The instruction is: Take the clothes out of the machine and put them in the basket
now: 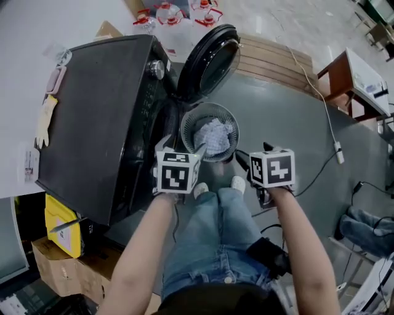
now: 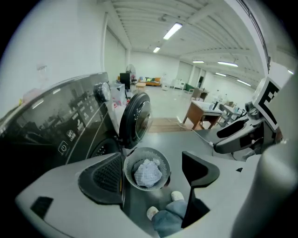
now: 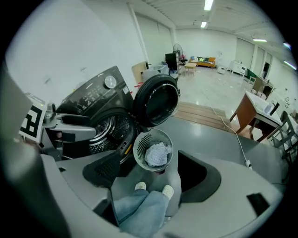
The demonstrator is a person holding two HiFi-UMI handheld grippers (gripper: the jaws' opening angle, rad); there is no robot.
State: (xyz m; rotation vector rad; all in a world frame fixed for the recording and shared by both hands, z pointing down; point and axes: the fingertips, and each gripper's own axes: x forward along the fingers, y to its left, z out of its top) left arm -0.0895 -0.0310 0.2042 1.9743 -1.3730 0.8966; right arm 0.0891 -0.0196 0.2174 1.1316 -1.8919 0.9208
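The black washing machine (image 1: 92,117) stands at the left with its round door (image 1: 209,58) swung open. In front of it on the floor sits the grey slatted basket (image 1: 228,120), holding a crumpled pale cloth (image 1: 214,136). My left gripper (image 1: 182,147) hovers high over the basket's near left rim, and its jaws stand apart with nothing between them. My right gripper (image 1: 253,155) hangs to the basket's right, also open and empty. In the left gripper view (image 2: 151,160) the basket (image 2: 160,155) and cloth (image 2: 148,173) lie far below. The right gripper view (image 3: 150,158) shows the drum opening (image 3: 104,130).
My legs and pale shoes (image 1: 218,184) are just behind the basket. A wooden platform (image 1: 277,61) and water bottles (image 1: 178,12) lie beyond the door. A desk (image 1: 351,80) and a floor cable (image 1: 326,117) are at the right, cardboard boxes (image 1: 61,258) at the lower left.
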